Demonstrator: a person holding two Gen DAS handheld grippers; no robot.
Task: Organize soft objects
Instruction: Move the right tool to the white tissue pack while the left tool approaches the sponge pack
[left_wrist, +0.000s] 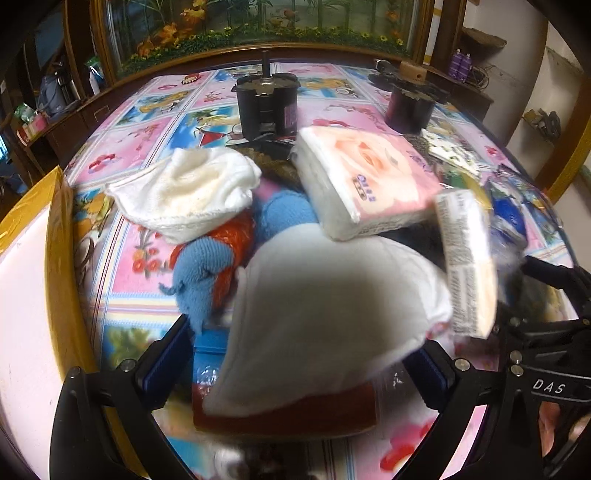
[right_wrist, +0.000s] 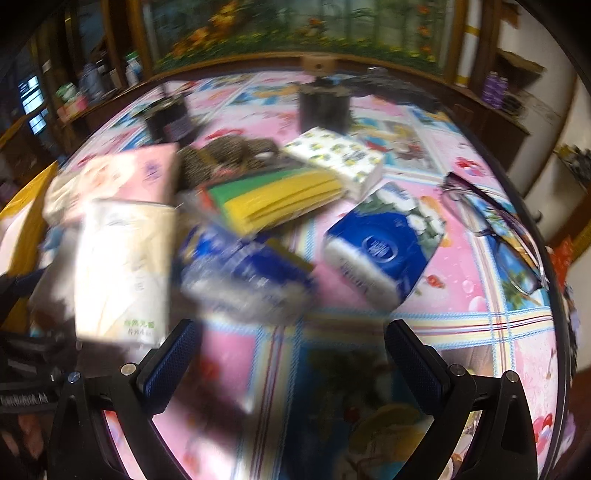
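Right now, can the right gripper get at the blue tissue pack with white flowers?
Probably yes. The right gripper is open and empty, and the blue tissue pack with white flowers lies just ahead on bare tablecloth, nothing between.

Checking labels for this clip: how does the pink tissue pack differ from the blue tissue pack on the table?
The pink tissue pack has a pale peach-and-pink wrapper; the blue tissue pack is dark blue with white flowers. The pink one is propped up on the pile of soft things, tilted; the blue one lies apart from the heap, on the tablecloth. Both are soft rectangular packs with white tissue showing at the edge, and neither is in a claw.
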